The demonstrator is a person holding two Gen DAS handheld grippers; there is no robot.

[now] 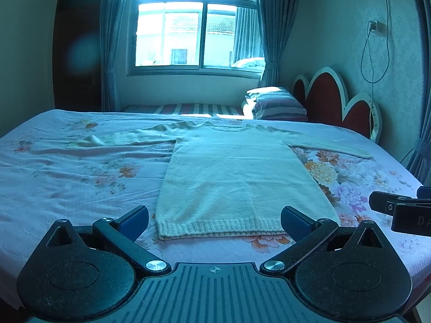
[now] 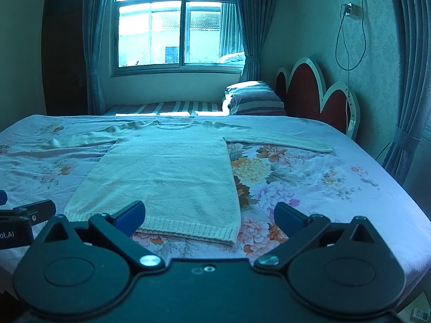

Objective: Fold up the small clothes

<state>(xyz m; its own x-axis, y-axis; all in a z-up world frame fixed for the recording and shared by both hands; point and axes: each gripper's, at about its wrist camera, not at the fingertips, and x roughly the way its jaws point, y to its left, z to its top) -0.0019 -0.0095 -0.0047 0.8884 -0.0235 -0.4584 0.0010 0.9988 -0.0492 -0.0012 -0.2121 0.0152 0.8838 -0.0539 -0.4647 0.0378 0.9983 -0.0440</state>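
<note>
Flat on the floral bedsheet (image 1: 80, 177) lies a cream knitted sweater (image 1: 231, 177), spread out with its ribbed hem nearest the cameras, its neckline toward the far side of the bed and both sleeves stretched out sideways — the left one a little rumpled near the cuff. Both grippers hover just short of the hem, neither touching the knit. The left gripper (image 1: 214, 222) has its blue-padded fingers (image 1: 134, 222) spread wide and holds nothing; the right gripper (image 2: 210, 216) is likewise released, its pads (image 2: 289, 218) apart, one before the hem's right corner. Beyond the bed stand a striped pillow (image 1: 277, 105), a red scalloped headboard (image 1: 326, 99) and a curtained window (image 1: 196, 21).
</note>
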